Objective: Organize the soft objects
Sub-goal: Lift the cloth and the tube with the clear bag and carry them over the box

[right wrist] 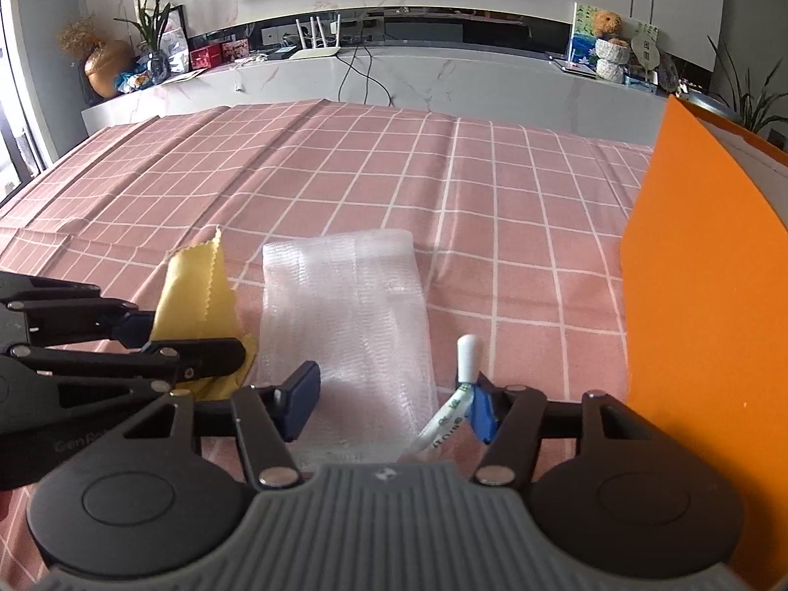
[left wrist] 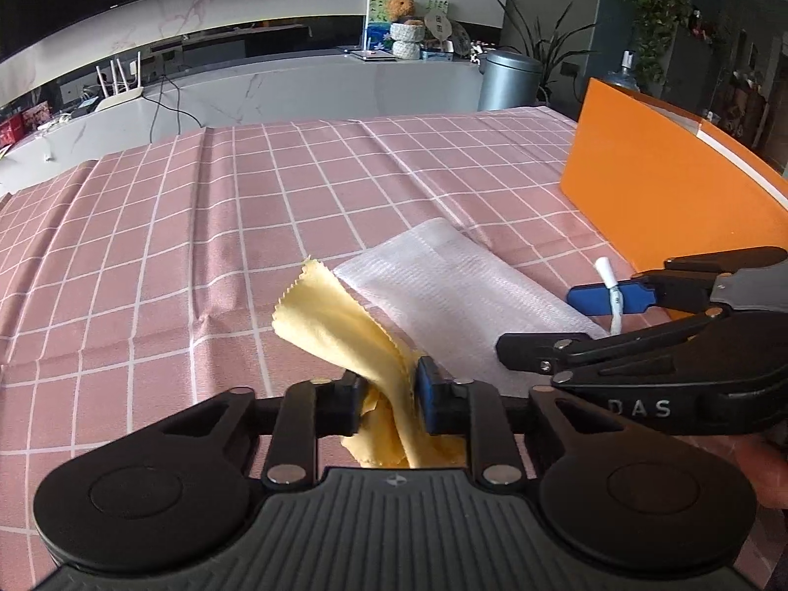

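Note:
My left gripper (left wrist: 389,394) is shut on a bunched yellow cloth (left wrist: 335,325), whose zigzag edge sticks up and forward above the pink checked tablecloth (left wrist: 197,246). To its right a white bubble-wrap sheet (left wrist: 458,295) lies flat. My right gripper (right wrist: 391,401) stands open over the near end of that sheet (right wrist: 344,305). A small white capped tube (right wrist: 460,389) leans against its right blue pad only. In the right wrist view the left gripper (right wrist: 192,340) and the yellow cloth (right wrist: 197,285) are at the left. The left wrist view shows the right gripper (left wrist: 541,322) and the tube (left wrist: 610,290).
An orange box (left wrist: 665,197) stands upright at the table's right side, close to my right gripper (right wrist: 704,295). Beyond the table runs a marble counter (right wrist: 443,79) with a router, cables, plants and a silver bin (left wrist: 507,79).

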Demonstrator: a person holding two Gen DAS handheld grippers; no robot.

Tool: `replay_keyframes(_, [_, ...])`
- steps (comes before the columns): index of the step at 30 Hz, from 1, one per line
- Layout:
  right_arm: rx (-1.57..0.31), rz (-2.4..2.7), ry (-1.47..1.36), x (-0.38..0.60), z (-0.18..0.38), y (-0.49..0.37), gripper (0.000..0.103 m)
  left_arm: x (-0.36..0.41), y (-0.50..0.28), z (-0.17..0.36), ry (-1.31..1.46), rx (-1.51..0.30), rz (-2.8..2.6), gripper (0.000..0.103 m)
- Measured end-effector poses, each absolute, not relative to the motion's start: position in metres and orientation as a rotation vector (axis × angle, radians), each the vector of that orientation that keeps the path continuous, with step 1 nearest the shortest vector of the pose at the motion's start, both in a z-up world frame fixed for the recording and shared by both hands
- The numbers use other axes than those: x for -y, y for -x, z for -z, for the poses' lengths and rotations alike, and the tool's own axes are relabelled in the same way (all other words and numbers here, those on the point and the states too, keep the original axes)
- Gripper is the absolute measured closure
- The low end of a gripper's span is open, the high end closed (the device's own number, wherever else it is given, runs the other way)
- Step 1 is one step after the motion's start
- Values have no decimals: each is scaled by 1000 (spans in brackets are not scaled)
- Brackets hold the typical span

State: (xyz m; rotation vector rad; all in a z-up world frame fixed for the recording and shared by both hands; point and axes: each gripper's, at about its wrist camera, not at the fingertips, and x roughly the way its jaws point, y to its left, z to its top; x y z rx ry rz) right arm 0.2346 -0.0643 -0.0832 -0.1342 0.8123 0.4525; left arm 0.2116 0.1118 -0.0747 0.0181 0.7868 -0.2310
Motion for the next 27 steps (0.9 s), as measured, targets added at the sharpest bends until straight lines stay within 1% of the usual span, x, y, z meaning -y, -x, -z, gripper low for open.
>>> replay_keyframes(1, [-805,-462,152,62,84,-233,42,-111,-211,75,-14,-786,242,96])
replay_keyframes(5, [-780,-484,177,56,86,-229,45,-112,-210,74,-5,-788,221,98])
replay_keyframes(7, [-767,-504,193,53,85,-226,54,-114,-212,74,13,-792,225,98])
replay_keyframes(9, [-753,-529,220,49,84,-222,72,-113,-211,75,16,-791,223,98])
replay_keyframes(10, [-746,-546,236,47,83,-219,78,-112,-211,75,13,-792,223,98])
replay_keyframes(12, [-737,-565,263,42,83,-215,101,-112,-211,75,13,-792,225,98])
replay_keyframes(14, [-714,-559,314,37,83,-210,103,-112,-211,74,20,-796,227,98])
replay_keyframes(16, [-702,-532,332,36,83,-207,103,-111,-210,73,23,-797,228,98])
replay_keyframes(27, [-614,-458,307,56,47,-192,103,-100,-199,49,3,-744,255,98])
